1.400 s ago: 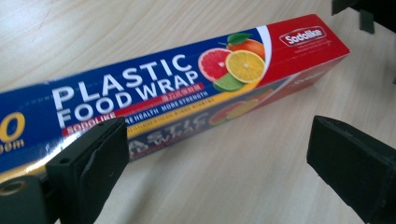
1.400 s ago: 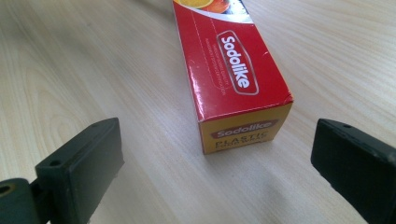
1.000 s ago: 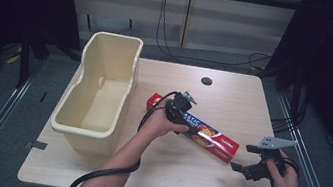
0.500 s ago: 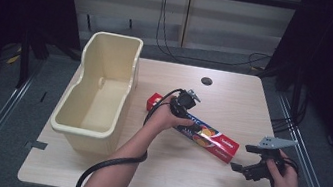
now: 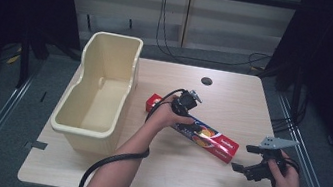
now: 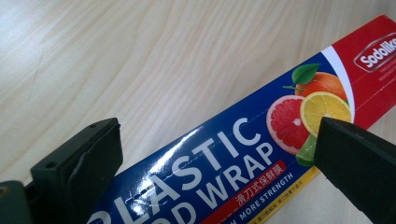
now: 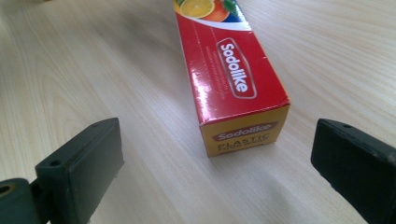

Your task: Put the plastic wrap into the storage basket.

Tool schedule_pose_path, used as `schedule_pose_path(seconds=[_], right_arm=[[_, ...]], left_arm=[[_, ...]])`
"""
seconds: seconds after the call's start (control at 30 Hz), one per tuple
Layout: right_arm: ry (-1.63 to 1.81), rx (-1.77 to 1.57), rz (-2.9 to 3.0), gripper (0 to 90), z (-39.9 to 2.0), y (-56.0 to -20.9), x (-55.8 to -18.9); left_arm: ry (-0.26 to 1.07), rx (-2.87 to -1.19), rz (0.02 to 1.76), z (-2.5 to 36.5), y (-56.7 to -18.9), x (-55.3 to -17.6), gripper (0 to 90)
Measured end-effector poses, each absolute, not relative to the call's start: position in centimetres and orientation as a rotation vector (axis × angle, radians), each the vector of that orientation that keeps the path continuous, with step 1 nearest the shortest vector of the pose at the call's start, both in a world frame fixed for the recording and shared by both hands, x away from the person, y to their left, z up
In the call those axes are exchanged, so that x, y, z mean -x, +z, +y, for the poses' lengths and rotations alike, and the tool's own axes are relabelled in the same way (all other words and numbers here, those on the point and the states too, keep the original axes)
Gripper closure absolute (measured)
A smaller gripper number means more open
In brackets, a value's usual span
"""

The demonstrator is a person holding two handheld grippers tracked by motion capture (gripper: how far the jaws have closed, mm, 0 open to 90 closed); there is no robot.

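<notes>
The left claw (image 6: 217, 154) is gaping wide over the plastic wrap box (image 6: 261, 154), lying flat on the worktop (image 5: 200, 185). The right claw (image 7: 217, 163) is also gaping wide, facing the box's end.

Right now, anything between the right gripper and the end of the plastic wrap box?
Nothing. The right gripper view shows bare wooden table between the open right gripper and the plastic wrap box.

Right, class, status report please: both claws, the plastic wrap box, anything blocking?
Left claw open, over box middle. Right claw open, facing box end. Plastic wrap box flat on table. Nothing blocking.
</notes>
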State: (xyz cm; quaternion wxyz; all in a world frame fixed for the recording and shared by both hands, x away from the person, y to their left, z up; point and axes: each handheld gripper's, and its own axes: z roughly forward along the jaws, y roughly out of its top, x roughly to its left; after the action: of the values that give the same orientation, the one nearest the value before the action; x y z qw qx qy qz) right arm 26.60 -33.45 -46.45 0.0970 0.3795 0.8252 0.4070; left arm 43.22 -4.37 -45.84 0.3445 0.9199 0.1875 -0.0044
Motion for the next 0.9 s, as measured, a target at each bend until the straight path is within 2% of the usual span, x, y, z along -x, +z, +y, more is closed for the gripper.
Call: schedule_pose_path(seconds=[0.4, 0.57, 0.8, 0.9], right_arm=[[1.201, -1.129, 2.448, 2.2, -33.3, -46.5, -26.7], [1.202, -1.128, 2.44, 2.2, -33.2, -46.4, -26.6], [1.216, -1.128, 2.428, 2.2, -33.3, -46.2, -26.6], [1.222, -1.139, 2.417, 2.2, -33.4, -46.2, -26.6]], left_arm=[[-0.056, -2.389, 0.473, -2.2, -45.7, -40.9, 1.2], [-0.045, -2.484, 0.389, -1.9, -45.9, -39.6, 1.0], [-0.026, -2.504, 0.407, -1.9, -46.6, -39.0, 1.1], [-0.003, -2.52, 0.425, -1.9, -46.6, -39.0, 4.9]])
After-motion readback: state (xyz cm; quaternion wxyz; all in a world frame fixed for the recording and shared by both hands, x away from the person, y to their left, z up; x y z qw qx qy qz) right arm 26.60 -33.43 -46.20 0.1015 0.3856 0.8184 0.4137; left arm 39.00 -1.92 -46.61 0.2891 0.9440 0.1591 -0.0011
